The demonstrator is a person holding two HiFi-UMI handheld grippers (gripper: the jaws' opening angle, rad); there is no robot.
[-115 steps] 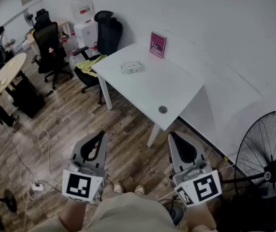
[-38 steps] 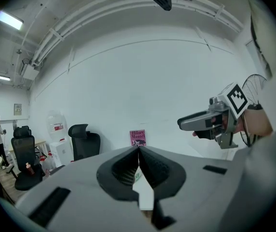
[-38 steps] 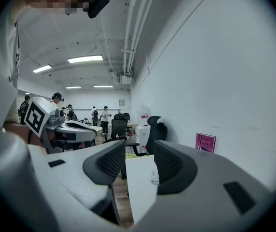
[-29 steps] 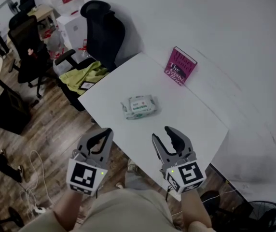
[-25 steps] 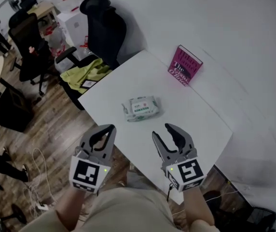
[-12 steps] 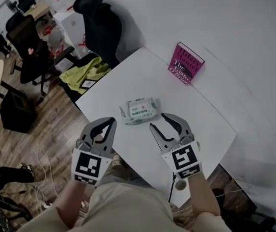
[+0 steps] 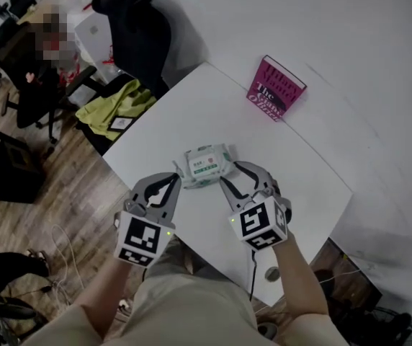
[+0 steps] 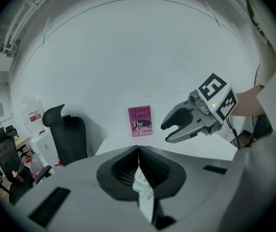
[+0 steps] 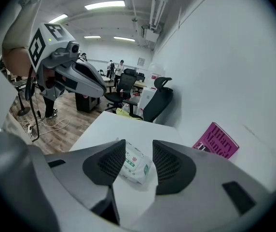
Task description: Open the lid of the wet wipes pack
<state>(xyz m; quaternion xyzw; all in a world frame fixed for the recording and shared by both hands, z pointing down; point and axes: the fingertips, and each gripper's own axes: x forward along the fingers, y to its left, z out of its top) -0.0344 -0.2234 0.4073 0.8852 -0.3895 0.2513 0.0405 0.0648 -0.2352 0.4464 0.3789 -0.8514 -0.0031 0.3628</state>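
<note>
Lying flat near the middle of the white table (image 7: 292, 186), the wet wipes pack (image 7: 206, 166) has its lid face up and, as far as I can tell, not yet lifted; the step in hand is the approach. The right gripper (image 7: 231, 175) sits just beside the pack's near right corner, jaws wide apart (its own view shows the pack between them, beyond the tips); the left gripper (image 7: 171, 181) is just beside the near left edge, jaws together on nothing. A pink book (image 7: 276, 89) stands well behind. Next, I judge, one gripper must pin the pack while the other catches the lid's edge and peels upward.
</note>
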